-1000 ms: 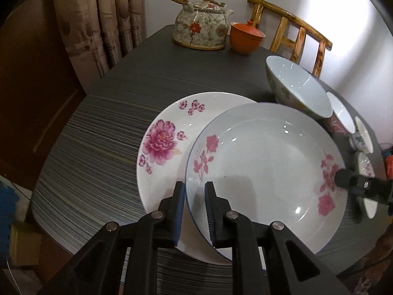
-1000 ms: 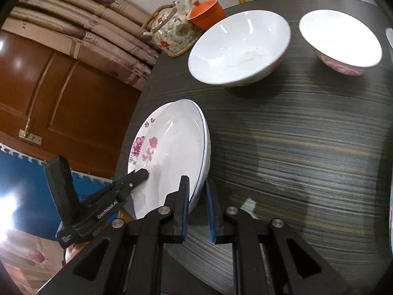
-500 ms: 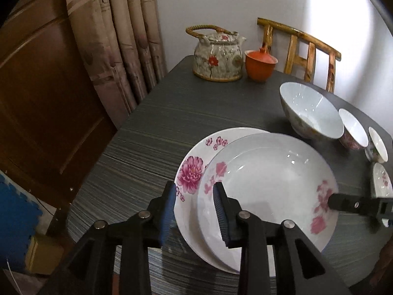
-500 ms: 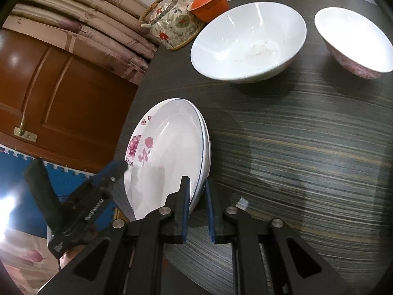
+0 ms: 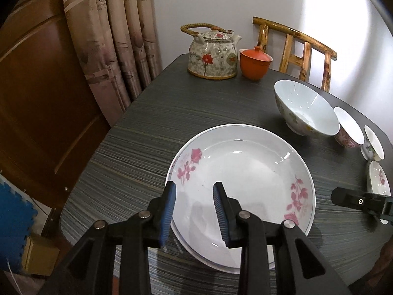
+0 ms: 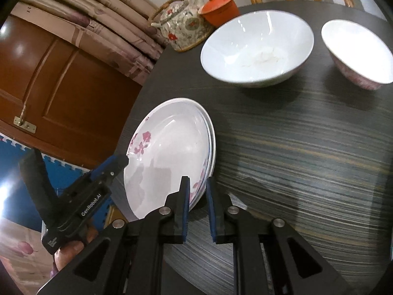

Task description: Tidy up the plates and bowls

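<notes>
White top plate [image 5: 242, 172] hiding lower plate [image 6: 213, 145], claws parted

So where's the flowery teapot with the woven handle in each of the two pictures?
Left wrist view: the teapot stands at the top centre, on the far edge of the table, just left of the orange cup.
Right wrist view: the teapot sits upper middle, tilted by the lens, again next to the orange cup.
Shared landmark: the big white bowl nearby.
</notes>
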{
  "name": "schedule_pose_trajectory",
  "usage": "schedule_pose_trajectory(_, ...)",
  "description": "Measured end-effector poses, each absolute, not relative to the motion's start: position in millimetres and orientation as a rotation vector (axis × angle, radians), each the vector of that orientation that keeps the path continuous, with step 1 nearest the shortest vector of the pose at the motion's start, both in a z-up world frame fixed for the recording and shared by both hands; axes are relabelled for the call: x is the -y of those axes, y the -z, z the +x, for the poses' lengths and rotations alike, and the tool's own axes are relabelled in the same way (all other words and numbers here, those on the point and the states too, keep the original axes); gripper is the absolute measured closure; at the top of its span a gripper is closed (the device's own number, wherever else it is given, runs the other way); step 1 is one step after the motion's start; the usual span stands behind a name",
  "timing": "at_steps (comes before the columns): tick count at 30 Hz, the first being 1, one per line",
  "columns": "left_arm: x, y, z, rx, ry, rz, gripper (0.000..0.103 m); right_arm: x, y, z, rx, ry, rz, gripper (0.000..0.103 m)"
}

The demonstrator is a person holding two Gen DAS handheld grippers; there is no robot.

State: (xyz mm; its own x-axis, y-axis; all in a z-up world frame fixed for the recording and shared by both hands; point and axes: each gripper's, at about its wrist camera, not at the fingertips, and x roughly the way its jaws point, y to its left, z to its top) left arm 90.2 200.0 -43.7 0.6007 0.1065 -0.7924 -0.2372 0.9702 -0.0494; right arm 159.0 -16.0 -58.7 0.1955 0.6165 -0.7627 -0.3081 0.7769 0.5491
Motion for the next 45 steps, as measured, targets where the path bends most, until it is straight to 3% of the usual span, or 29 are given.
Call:
schedule_pose_trajectory(5, -199.9, 44.2, 90.5, -0.904, -0.183, -0.162, 0.071, 13.3, 54.6, 152.9, -1.187, -0.663, 0.272, 0.094)
schedule_pose_trajectory(16, -178.0, 45.8, 89.7, -0.911, -0.128, -0.12, 0.071, 37.0, 58.9, 147.2, -1.19, -0.644, 0.342, 0.092)
schedule_pose_trajectory(29, -131.4, 39.9, 86.6, -0.898, -0.062, 0.029, 0.071, 121.3, 59.3, 121.7, -1.136, -0.528, 0.423, 0.091)
schedule_pose_trajectory(36, -109.1, 35.5, 85.2, -0.89, -0.035, 0.073, 0.069, 185.6, 55.0, 106.8, -1.085, -0.423, 0.456, 0.077)
schedule_pose_trajectory(45, -66.8, 33.0, 89.1, -0.894, 0.034, 0.087, 0.068, 265.8, 60.4, 90.6, -1.036, -0.265, 0.5, 0.075)
